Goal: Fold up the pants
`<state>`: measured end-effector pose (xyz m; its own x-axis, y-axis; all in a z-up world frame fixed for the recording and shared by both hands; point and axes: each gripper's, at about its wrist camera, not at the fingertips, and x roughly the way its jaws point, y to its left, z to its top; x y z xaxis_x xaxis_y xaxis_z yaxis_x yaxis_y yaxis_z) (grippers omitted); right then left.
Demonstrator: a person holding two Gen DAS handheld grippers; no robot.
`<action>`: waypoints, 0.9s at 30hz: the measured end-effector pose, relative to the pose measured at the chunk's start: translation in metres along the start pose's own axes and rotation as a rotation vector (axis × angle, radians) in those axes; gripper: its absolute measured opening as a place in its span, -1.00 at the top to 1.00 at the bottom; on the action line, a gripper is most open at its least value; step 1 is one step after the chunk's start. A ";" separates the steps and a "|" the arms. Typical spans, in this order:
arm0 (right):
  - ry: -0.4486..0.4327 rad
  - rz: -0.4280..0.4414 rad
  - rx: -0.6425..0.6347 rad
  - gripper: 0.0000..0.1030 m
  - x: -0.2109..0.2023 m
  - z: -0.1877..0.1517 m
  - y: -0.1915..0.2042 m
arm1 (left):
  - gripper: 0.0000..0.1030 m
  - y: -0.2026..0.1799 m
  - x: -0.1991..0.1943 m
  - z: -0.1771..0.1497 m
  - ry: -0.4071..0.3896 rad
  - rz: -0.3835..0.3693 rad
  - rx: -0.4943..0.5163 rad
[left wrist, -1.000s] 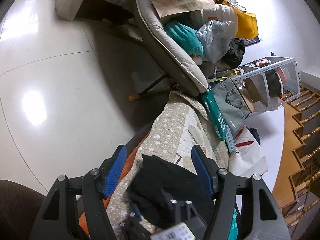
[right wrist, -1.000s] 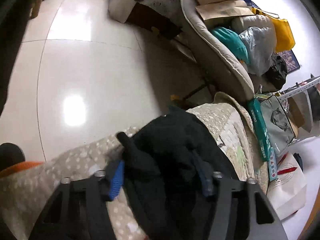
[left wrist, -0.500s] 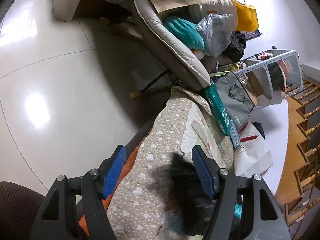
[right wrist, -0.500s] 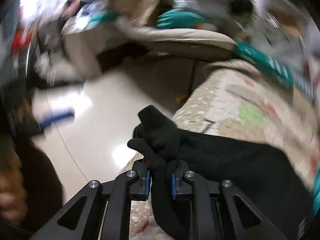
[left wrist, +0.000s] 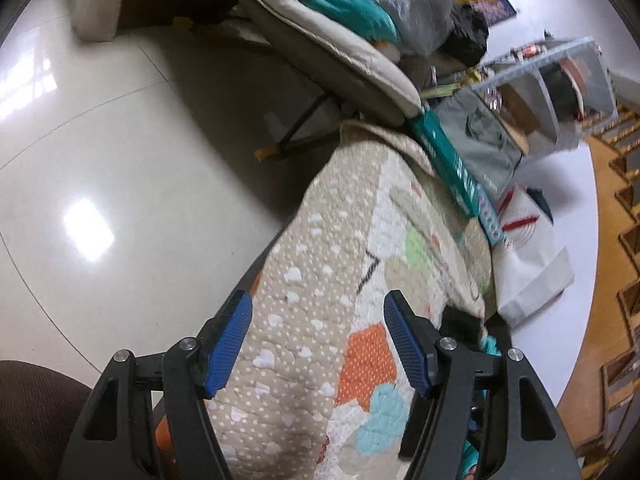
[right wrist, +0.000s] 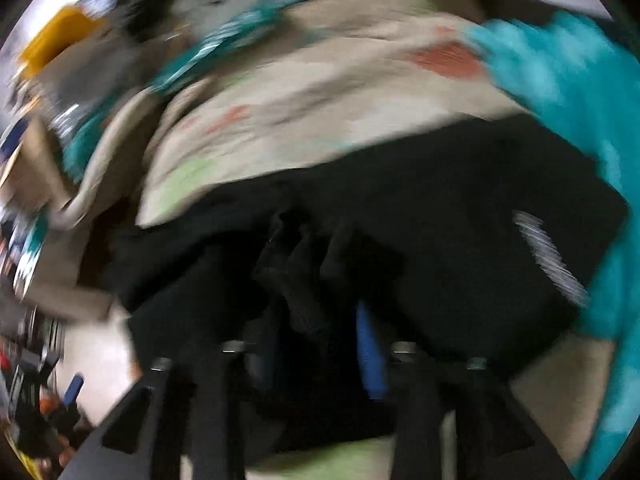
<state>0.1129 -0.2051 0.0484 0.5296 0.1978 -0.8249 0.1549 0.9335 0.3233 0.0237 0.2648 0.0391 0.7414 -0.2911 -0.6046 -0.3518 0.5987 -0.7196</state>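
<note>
**Black pants bunched at the right gripper, left one standing by empty**

On the patterned quilt (right wrist: 320,92), that is where the black pants (right wrist: 460,208) lie, spread dark across the near half of the right wrist view with a bunched ridge of cloth running down between the fingers of the right gripper (right wrist: 320,344). The picture there is badly smeared, so the commentator hedges: the cloth appears pinched in the jaws, which stand fairly near each other, but whether they truly clamp it cannot be told. A turquoise cloth (right wrist: 580,92) lies just beside the pants on the right.

Over on the other side, the left gripper (left wrist: 318,344) hovers above the quilt with its blue pads (left wrist: 228,344) wide apart and nothing between them. Only a small dark corner of fabric (left wrist: 460,322), probably the pants, shows past its right finger.

How will the garment handle? Soft, limp and light by the look of it; it will sag and drag wherever it is not held. The better hold is likely a firm edge such as a waistband or hem, one gripper at each corner, rather than the loose middle.

As for room, the quilt is narrow. It drops off to the shiny tiled floor (left wrist: 120,160) on the left, and a padded chair (left wrist: 340,52) and a teal box (left wrist: 452,164) crowd its far end. Folds should stay short and toward the centre, or cloth may slide over the edge.
</note>
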 end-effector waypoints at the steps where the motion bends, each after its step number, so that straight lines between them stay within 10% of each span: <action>1: -0.017 0.002 0.034 -0.08 -0.008 0.002 -0.008 | -0.30 -0.004 0.004 -0.002 0.015 0.015 0.019; 8: -0.143 0.120 -0.139 -0.12 -0.047 0.030 0.034 | -0.30 -0.066 0.034 -0.032 0.145 0.026 0.206; 12: 0.022 0.299 -0.447 -0.12 -0.020 0.043 0.105 | -0.30 -0.107 0.070 -0.071 0.257 -0.026 0.288; 21: 0.225 0.177 -1.063 -0.12 0.042 0.019 0.223 | -0.30 -0.150 0.125 -0.131 0.337 -0.087 0.405; 23: 0.271 0.079 -1.172 0.24 0.057 -0.001 0.228 | -0.22 -0.151 0.127 -0.137 0.328 -0.110 0.423; 24: 0.294 0.025 -1.212 0.89 0.066 -0.004 0.225 | 0.02 -0.151 0.131 -0.137 0.340 -0.116 0.420; 27: 0.292 -0.026 -1.211 0.91 0.073 0.004 0.224 | 0.29 -0.150 0.139 -0.140 0.345 -0.108 0.457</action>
<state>0.1896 0.0170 0.0621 0.3088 0.0891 -0.9469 -0.7875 0.5822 -0.2021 0.0993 0.0306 0.0153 0.5035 -0.5490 -0.6672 0.0551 0.7910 -0.6093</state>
